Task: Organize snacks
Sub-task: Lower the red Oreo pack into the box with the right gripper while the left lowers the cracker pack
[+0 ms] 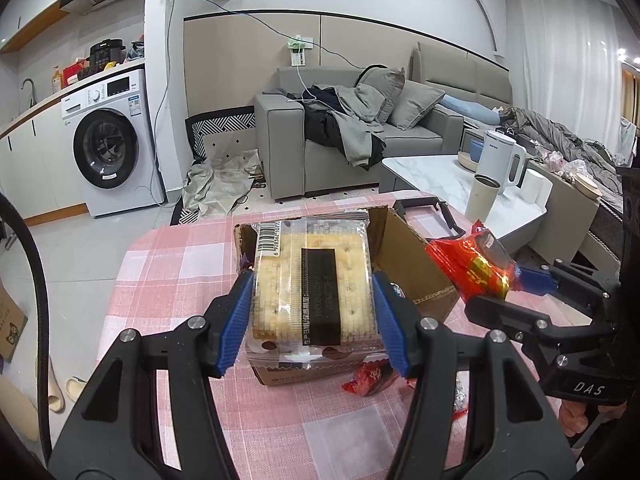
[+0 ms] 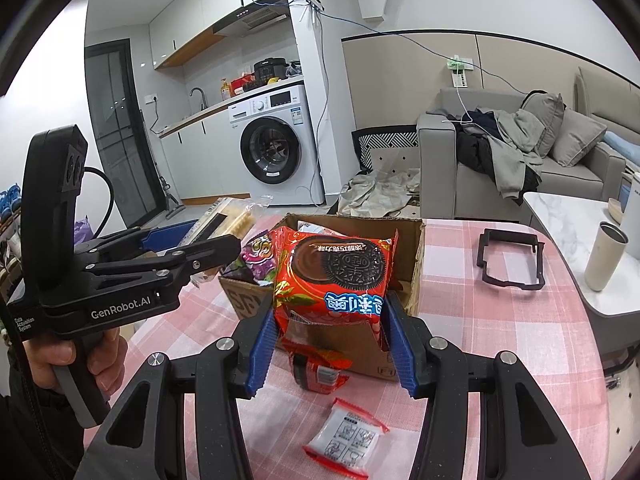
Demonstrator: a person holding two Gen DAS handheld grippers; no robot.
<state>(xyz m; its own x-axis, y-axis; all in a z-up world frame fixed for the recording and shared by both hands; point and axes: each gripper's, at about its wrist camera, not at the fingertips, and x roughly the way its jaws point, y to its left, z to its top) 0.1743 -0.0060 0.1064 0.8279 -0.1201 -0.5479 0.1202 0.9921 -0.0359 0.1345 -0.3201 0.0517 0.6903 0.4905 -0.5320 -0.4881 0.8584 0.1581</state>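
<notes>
My left gripper (image 1: 313,320) is shut on a clear pack of square crackers (image 1: 312,280) and holds it over the open cardboard box (image 1: 416,276) on the pink checked tablecloth. My right gripper (image 2: 330,344) is shut on a red Oreo pack (image 2: 336,276) and holds it above the same box (image 2: 416,264). The right gripper also shows at the right of the left wrist view (image 1: 520,280) with the red pack (image 1: 472,264). The left gripper with the cracker pack (image 2: 228,220) shows at the left of the right wrist view. A purple snack pack (image 2: 256,260) lies in the box.
On the tablecloth (image 2: 480,320) lie a red snack pack (image 2: 320,372) under the box front, a white sachet with red edges (image 2: 348,440) and a black frame (image 2: 512,260). A cream tumbler (image 2: 604,256) stands on the marble table at right.
</notes>
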